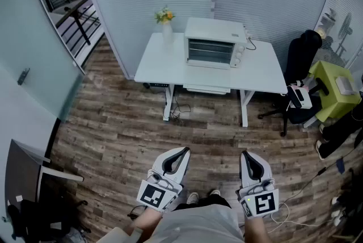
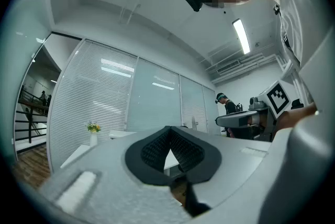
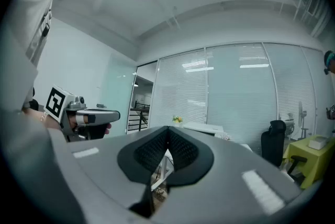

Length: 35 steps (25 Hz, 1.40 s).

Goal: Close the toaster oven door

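The white toaster oven (image 1: 212,43) stands on a white table (image 1: 164,66) across the room, glass front toward me; at this distance I cannot tell how its door stands. In the right gripper view the oven (image 3: 203,127) shows small, beyond the jaw tips. Both grippers are low by the person's body, far from the table. The left gripper (image 1: 180,152) (image 2: 168,130) is shut with nothing between its pads. The right gripper (image 1: 248,155) (image 3: 168,130) is likewise shut and empty. Each gripper view shows the other gripper alongside: the right gripper (image 2: 246,119) and the left gripper (image 3: 86,115).
A vase of flowers (image 1: 165,19) stands at the table's left back corner. A black office chair (image 1: 300,66) and a green cabinet (image 1: 334,86) are to the right of the table. Glass walls run along the left, a dark chair (image 1: 28,174) sits lower left, and wood floor lies between me and the table.
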### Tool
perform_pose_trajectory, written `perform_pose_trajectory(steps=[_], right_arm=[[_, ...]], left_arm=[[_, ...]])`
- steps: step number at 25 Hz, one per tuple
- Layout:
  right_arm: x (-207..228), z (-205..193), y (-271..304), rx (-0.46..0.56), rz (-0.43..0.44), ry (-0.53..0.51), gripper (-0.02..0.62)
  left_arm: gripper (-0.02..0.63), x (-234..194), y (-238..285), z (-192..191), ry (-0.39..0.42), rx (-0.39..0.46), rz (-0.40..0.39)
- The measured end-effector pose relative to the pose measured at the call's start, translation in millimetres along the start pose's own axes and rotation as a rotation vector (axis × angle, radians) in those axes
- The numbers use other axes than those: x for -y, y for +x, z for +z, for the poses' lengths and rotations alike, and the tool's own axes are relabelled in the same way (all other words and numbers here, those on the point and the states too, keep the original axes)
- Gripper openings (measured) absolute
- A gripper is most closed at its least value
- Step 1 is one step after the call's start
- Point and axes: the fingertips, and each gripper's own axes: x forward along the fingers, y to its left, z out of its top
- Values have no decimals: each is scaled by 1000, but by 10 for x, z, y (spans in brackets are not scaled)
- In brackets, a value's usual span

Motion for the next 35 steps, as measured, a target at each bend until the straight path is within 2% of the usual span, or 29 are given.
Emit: perform_pose_trajectory(steps=[8,16,20,31,35], right_arm=[[123,-76,121,-14,-12,-16,5],[471,-164,386,-4,-7,-7,5],[770,-200,564,-2,-1,-6,5],[1735,-365,1127,-6,13,5,5],[2057,-469,1320,-16,22,4,5]], left_arm=[[0,-85,154,-78,-6,-3,6],[0,-154,561,-165,-4,-7,7],[0,-159,928,-275,-30,-10,1],[0,-349,1995,-434,8,-32,36],[0,-390,2332,-502,-5,-38,40]])
